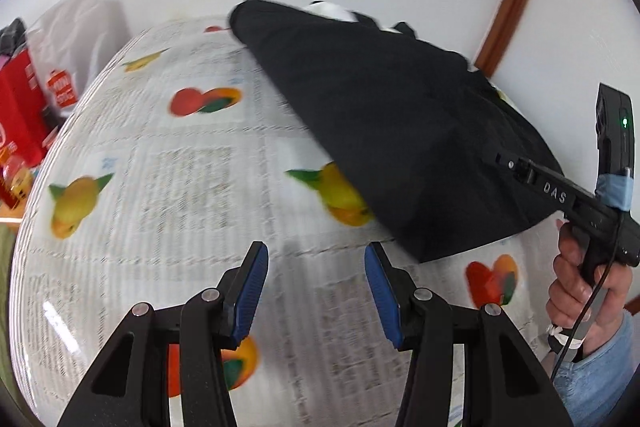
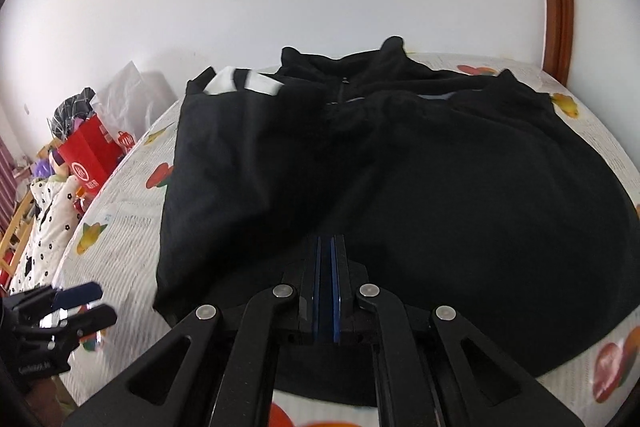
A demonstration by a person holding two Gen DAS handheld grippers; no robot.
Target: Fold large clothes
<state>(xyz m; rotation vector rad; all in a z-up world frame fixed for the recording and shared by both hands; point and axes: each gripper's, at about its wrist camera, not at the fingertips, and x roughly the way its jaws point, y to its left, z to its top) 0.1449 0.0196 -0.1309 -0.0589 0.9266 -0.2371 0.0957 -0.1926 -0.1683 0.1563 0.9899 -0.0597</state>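
Bedding printed with fruit pictures (image 1: 168,187) is covering the one bed I am working over, and it is carrying everything else. One black jacket (image 2: 400,167) is lying spread across the far and right part of the bed, its collar toward the far edge by the wall and its hem toward me; two white stripes (image 2: 240,83) are showing on the sleeve at the jacket's far left corner. Seen from my left wrist camera, the same jacket is reaching the bed's right edge, with bare bedding taking up the left half.

Beyond the bed's left edge, one red paper bag (image 2: 90,157) is standing beside one white plastic bag (image 1: 76,43), and one white cloth with black dots (image 2: 48,227) is lying nearer to me.

I am holding two grippers. My right gripper (image 2: 327,255) is squeezing its two blue pads together on the jacket's near hem, with black cloth running up to and around the fingers. My left gripper (image 1: 316,291) is hovering over bare bedding just beside the jacket's near left corner, its two blue pads standing wide apart and touching no cloth. My right hand (image 1: 588,287) is gripping the handle of the right gripper at the bed's right edge.
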